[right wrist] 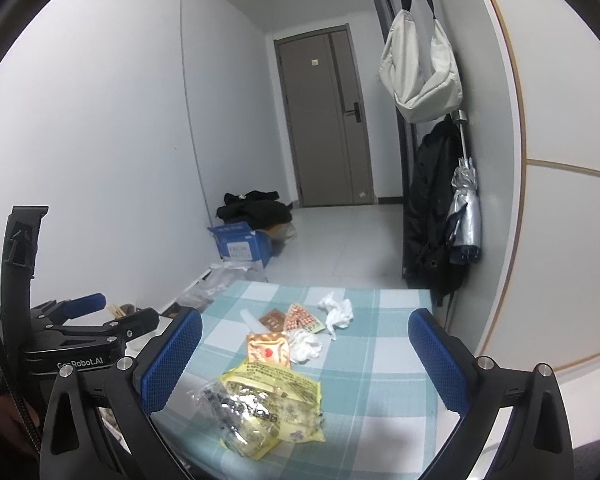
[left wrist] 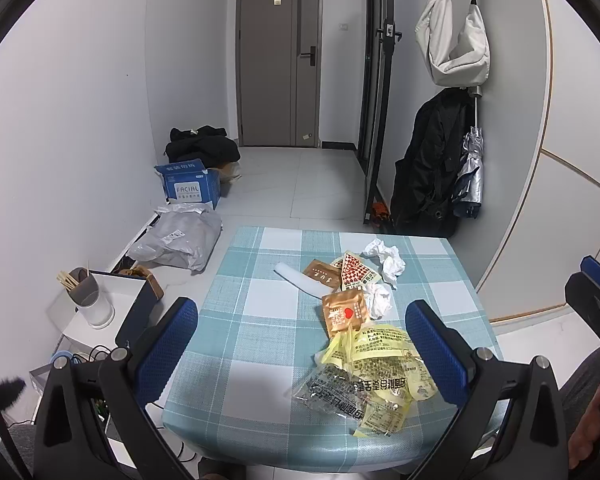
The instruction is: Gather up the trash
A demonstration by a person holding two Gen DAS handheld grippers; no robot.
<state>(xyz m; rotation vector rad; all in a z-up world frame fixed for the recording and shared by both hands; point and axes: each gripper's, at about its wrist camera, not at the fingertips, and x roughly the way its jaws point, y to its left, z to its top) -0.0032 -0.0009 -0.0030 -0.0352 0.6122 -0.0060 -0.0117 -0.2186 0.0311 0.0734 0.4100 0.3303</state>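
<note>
Both grippers hover above the near edge of the table (left wrist: 236, 264), level and side by side. The left gripper (left wrist: 300, 344) has its jaws spread wide, holding nothing; the right gripper (right wrist: 305, 354) is the same, wide and empty. The trash lies along the table's middle: two yellow wrappers (left wrist: 384, 356) nearest, touching a clear wrapper (left wrist: 332, 392); then two brown packets (left wrist: 346, 314), one checkered packet (left wrist: 354, 272), two crumpled tissues (left wrist: 384, 258) and one white strip (left wrist: 300, 278).

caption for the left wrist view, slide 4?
Open left gripper hovers over a checked table strewn with yellow wrappers, a brown sachet and crumpled tissues.
</note>
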